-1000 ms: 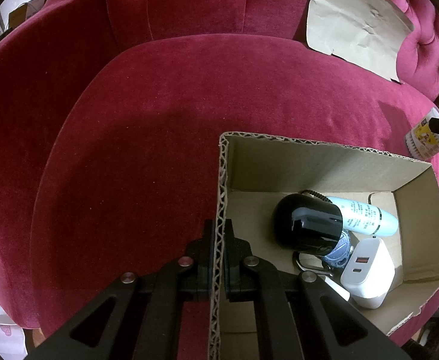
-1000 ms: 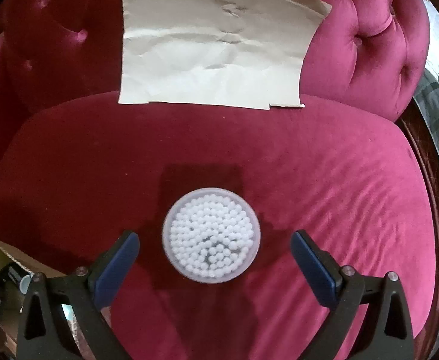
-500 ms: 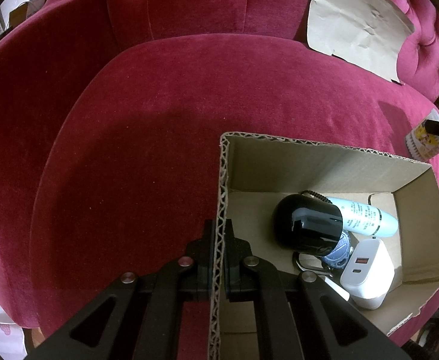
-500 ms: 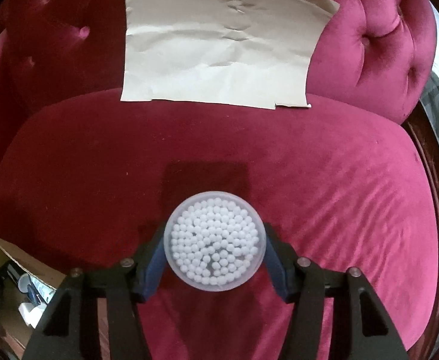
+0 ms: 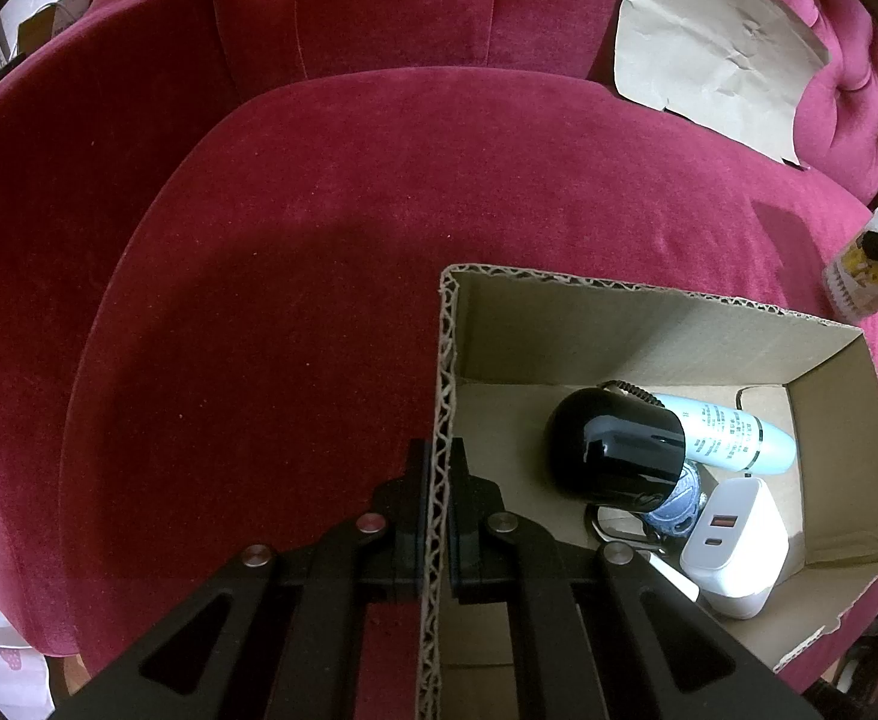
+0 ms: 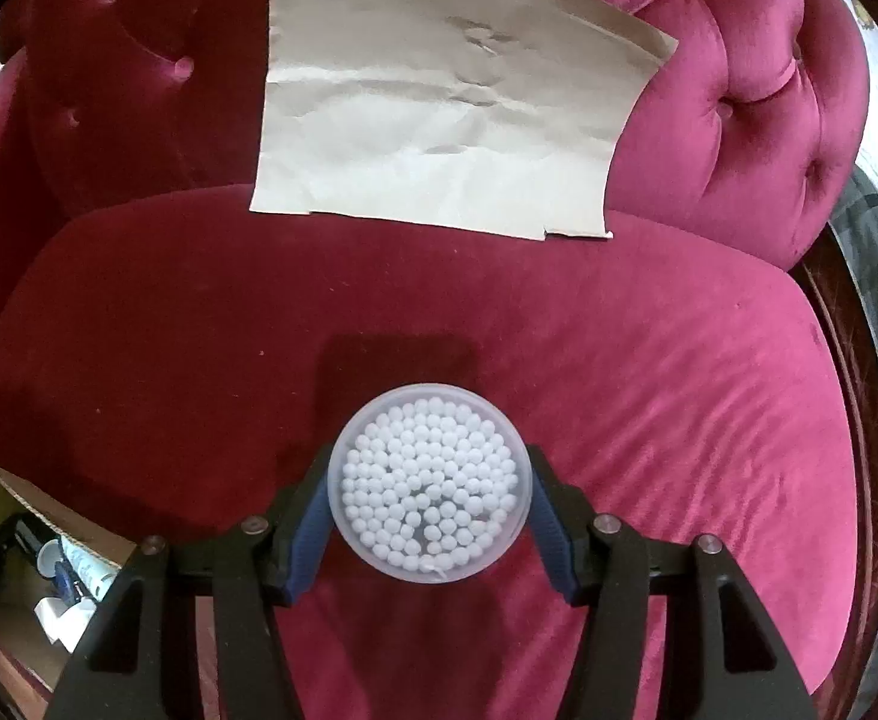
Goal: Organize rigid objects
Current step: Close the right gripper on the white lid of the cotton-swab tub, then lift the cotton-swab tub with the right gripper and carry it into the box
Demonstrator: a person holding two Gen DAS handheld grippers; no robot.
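My left gripper (image 5: 437, 474) is shut on the near left wall of an open cardboard box (image 5: 631, 324) that sits on a red velvet sofa seat (image 5: 318, 240). The box holds a black-capped pale bottle (image 5: 721, 432), a white charger (image 5: 739, 546) and a small blue item. My right gripper (image 6: 428, 501) is shut on a round clear tub of cotton swabs (image 6: 428, 483), seen end-on, just above the seat. The tub also shows at the far right edge of the left wrist view (image 5: 862, 285). The box corner shows in the right wrist view (image 6: 12, 495) at lower left.
A creased sheet of brown paper (image 6: 439, 120) leans against the tufted sofa back (image 6: 739, 90). It also shows in the left wrist view (image 5: 709, 42). The sofa's wooden edge (image 6: 847, 348) runs along the right. Clutter lies beyond the sofa's left arm (image 5: 24, 30).
My right gripper's fingers closed in from wide open onto the cotton swab tub and it now sits slightly higher in view. The left gripper and box have not moved.
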